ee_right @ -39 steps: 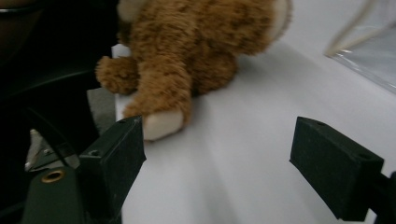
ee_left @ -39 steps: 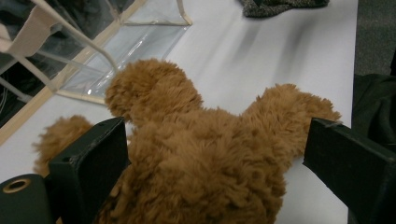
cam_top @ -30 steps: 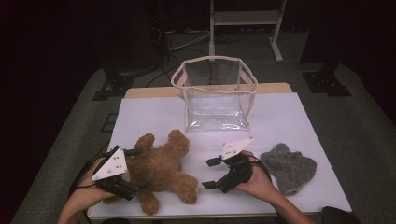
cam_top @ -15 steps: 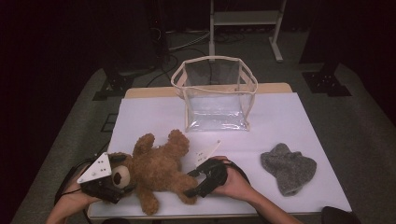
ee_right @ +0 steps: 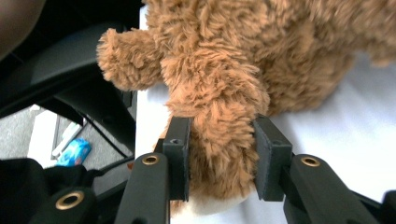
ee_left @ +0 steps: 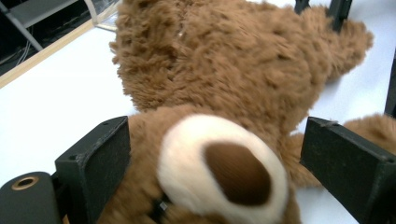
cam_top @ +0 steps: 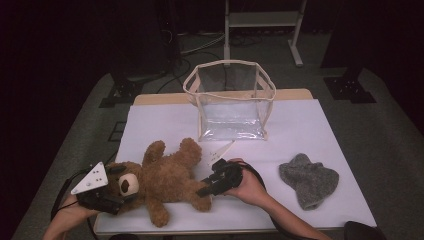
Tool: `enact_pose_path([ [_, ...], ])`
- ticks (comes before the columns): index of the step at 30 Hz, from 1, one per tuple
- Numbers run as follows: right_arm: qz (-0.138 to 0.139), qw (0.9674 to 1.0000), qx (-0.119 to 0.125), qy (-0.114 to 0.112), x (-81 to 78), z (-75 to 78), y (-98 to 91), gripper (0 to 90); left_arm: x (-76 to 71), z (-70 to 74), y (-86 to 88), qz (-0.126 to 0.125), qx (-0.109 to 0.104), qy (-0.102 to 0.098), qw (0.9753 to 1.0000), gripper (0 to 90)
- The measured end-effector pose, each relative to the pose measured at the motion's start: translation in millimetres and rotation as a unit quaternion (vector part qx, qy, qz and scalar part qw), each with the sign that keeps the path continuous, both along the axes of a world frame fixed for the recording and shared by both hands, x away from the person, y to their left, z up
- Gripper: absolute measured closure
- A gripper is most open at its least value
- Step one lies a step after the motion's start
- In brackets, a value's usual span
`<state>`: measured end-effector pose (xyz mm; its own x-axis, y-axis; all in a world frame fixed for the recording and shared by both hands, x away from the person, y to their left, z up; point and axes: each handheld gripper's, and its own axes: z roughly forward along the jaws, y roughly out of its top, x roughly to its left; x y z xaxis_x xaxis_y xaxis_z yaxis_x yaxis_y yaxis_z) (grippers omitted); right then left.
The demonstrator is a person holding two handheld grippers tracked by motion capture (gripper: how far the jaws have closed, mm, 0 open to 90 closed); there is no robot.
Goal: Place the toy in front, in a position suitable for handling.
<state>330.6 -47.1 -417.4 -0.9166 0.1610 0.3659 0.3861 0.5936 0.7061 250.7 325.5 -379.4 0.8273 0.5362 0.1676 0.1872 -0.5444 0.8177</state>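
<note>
Now both grippers bracket the teddy bear (cam_top: 165, 182) (right closing on leg).

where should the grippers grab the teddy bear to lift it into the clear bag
Probably at both ends. The teddy bear lies flat across the table: left gripper from the head end, jaws straddling the head; right gripper from the foot end, pinching the narrow, soft leg its jaws have just been closing on.

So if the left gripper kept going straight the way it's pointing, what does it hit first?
The left gripper already straddles the teddy bear's head, so pushing on would likely bring the head against the gripper's body, with the bear's torso lying beyond; depth is hard to judge.
</note>
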Motion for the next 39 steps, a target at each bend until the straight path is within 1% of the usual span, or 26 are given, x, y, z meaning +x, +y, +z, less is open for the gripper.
enact_pose_path([
  [3,-0.006,1.0,0.003,-0.003,3.9,3.1,-1.2,62.7,0.4,-2.2,1.4,0.003,0.002,0.001,1.0,8.1],
  [4,-0.007,1.0,0.005,-0.002,6.3,4.4,-1.4,62.8,1.4,-4.2,1.3,0.007,0.002,0.0,1.0,8.1],
  [7,-0.012,0.9999,0.01,0.006,11.6,5.9,-1.1,62.7,4.7,-10.4,-0.4,0.017,0.012,-0.007,0.9998,7.3],
  [8,-0.013,0.9998,0.013,0.008,12.6,5.8,-1.1,62.7,5.8,-13.4,-1.6,0.021,0.016,-0.013,0.9996,7.2],
  [9,-0.016,0.9996,0.02,0.009,13.3,5.1,-1.5,62.5,7.8,-16.9,-2.5,0.02,0.013,-0.012,0.9996,3.5],
  [10,-0.016,0.9996,0.02,0.009,13.3,5.1,-1.5,62.5,7.8,-16.9,-2.5,0.02,0.013,-0.012,0.9996,2.4],
  [12,-0.013,0.9996,0.021,0.017,13.7,3.1,-0.8,61.8,10.8,-19.7,-3.1,0.023,0.015,-0.016,0.9995,2.6],
  [14,-0.013,0.9995,0.019,0.02,14.0,2.8,-0.4,61.6,13.9,-21.4,-3.8,0.028,0.016,-0.015,0.9994,2.6],
  [15,-0.012,0.9995,0.02,0.022,14.5,2.3,0.0,61.4,15.5,-21.7,-4.2,0.028,0.022,-0.018,0.9992,2.8],
  [17,-0.013,0.9994,0.022,0.025,15.6,1.9,0.3,61.4,18.1,-21.9,-5.3,0.039,0.033,-0.026,0.9983,7.7],
  [18,-0.014,0.9991,0.024,0.031,16.5,1.2,0.8,61.4,20.4,-21.2,-4.4,0.043,0.032,-0.025,0.9982,13.5],
  [19,-0.014,0.9991,0.024,0.031,16.5,1.2,0.8,61.4,20.4,-21.2,-4.4,0.043,0.032,-0.025,0.9982,15.6],
  [20,-0.014,0.9991,0.024,0.031,16.9,0.7,1.2,61.4,21.4,-20.9,-3.8,0.049,0.031,-0.024,0.998,15.6],
  [21,-0.013,0.999,0.024,0.035,17.3,-0.5,3.0,61.5,22.0,-20.4,-3.4,0.052,0.032,-0.025,0.9978,20.4],
  [23,-0.012,0.999,0.021,0.036,17.4,-1.3,5.9,61.7,21.7,-20.0,-3.6,0.056,0.034,-0.028,0.9975,23.3],
  [25,-0.011,0.999,0.02,0.038,17.3,-1.3,6.9,62.0,21.3,-19.7,-3.6,0.058,0.034,-0.03,0.9973,24.2],
  [26,-0.01,0.9988,0.02,0.043,17.9,-1.6,8.4,62.6,20.9,-19.5,-3.4,0.06,0.034,-0.032,0.9971,25.6],
  [27,-0.009,0.9982,0.023,0.055,18.4,-1.4,9.3,63.7,20.4,-19.3,-2.7,0.063,0.028,-0.031,0.9971,26.8],
  [28,-0.009,0.9982,0.023,0.055,18.4,-1.4,9.3,63.7,20.4,-19.3,-2.7,0.063,0.028,-0.031,0.9971,26.9],
  [30,-0.006,0.9976,0.03,0.062,19.2,0.0,8.3,66.0,20.4,-18.2,-1.6,0.067,0.019,-0.029,0.9971,27.7],
  [31,-0.006,0.9976,0.03,0.062,19.2,0.0,8.3,66.0,20.4,-18.2,-1.6,0.067,0.019,-0.029,0.9971,28.3],
  [34,-0.002,0.9968,0.037,0.072,20.0,3.7,6.4,68.3,20.9,-15.5,-2.2,0.068,0.021,-0.027,0.9971,29.0],
  [35,0.0,0.9971,0.037,0.066,19.6,8.3,5.1,70.0,21.1,-12.6,-3.7,0.069,0.025,-0.029,0.9969,29.8],
  [38,0.002,0.9972,0.04,0.063,19.4,12.7,4.1,70.8,21.4,-9.4,-5.0,0.069,0.026,-0.028,0.9969,30.1],
  [39,0.0,0.9973,0.045,0.058,19.0,19.2,2.1,71.5,21.3,-7.2,-5.5,0.069,0.024,-0.028,0.9969,30.5],
])
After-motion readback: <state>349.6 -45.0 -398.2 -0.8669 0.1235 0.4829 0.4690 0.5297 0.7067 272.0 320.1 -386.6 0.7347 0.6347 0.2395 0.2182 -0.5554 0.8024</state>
